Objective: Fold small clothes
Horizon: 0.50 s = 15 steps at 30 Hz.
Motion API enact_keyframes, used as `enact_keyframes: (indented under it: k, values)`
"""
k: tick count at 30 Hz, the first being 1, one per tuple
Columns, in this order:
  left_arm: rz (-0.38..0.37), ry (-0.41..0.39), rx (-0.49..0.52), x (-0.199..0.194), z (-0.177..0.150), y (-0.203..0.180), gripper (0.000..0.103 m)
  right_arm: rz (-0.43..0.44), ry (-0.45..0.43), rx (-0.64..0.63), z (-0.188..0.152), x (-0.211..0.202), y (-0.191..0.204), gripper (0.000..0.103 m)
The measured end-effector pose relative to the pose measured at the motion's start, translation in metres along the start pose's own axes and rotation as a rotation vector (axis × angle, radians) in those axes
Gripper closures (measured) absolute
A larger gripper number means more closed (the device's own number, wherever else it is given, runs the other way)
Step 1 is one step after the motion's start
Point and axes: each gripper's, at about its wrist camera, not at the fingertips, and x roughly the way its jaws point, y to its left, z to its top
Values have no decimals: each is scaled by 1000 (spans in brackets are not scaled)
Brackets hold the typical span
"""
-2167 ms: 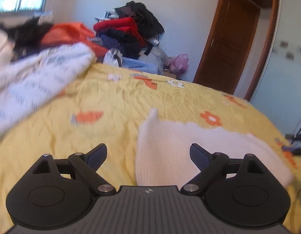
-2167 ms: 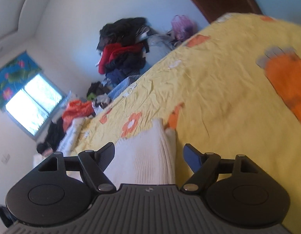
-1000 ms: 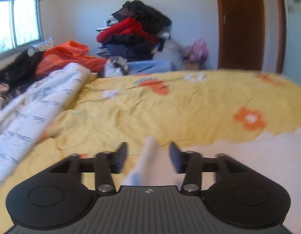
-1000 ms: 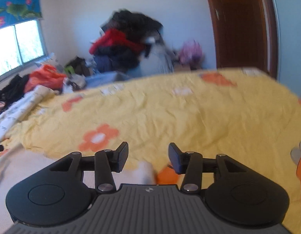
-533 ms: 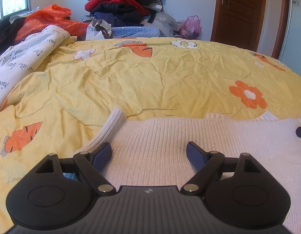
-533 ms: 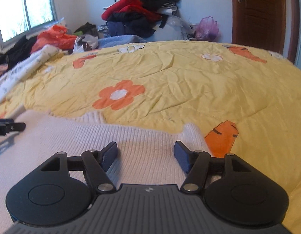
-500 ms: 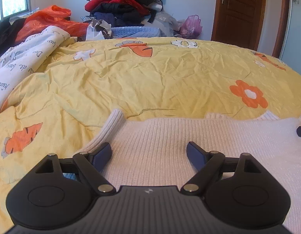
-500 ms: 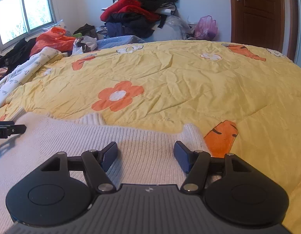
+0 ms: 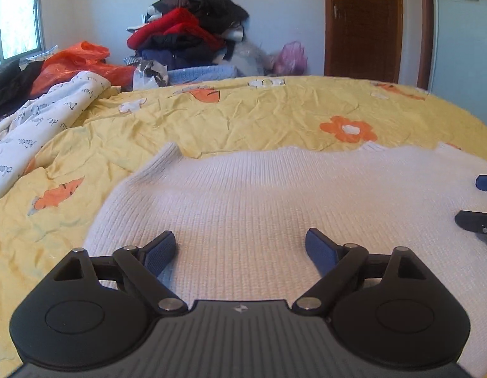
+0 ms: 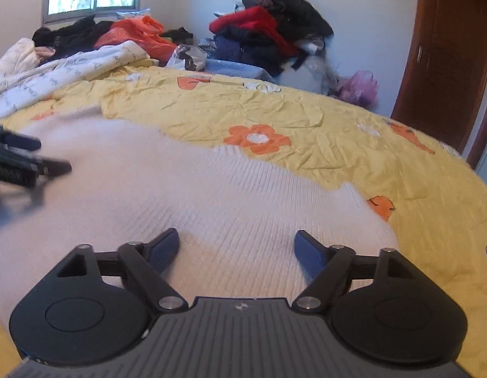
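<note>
Your white knit sweater [image 9: 275, 195]: flat on yellow bed cover [image 9: 243, 116], near edge. Your left gripper [image 9: 240, 249], right gripper [image 10: 237, 249]: fingers just opened wide, over knit, gripping nothing. Clothes pile [image 9: 186, 34]: far.

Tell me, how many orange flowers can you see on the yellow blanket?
1. The orange flower sits on the yellow blanket just beyond the white sweater's far edge. Both cameras show the same one; the sweater may hide others.

Yellow bedspread [image 9: 243, 116], clothes pile [image 9: 186, 37], brown door [image 9: 363, 22].
</note>
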Motion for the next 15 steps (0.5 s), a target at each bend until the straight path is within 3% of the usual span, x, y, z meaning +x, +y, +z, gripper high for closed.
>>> enact_keyframes:
  k: [3,12,15]
  values:
    - [-10,-20,-7,1,-5,3,11,57,-11,108,-7,0,-20,13]
    - [9,12,-23,-3,0,3,11,-4,-11,113,1,-20,-7,14]
    - [5,7,-29,-3,-2,4,11,42,-40,80,3,-36,3,13]
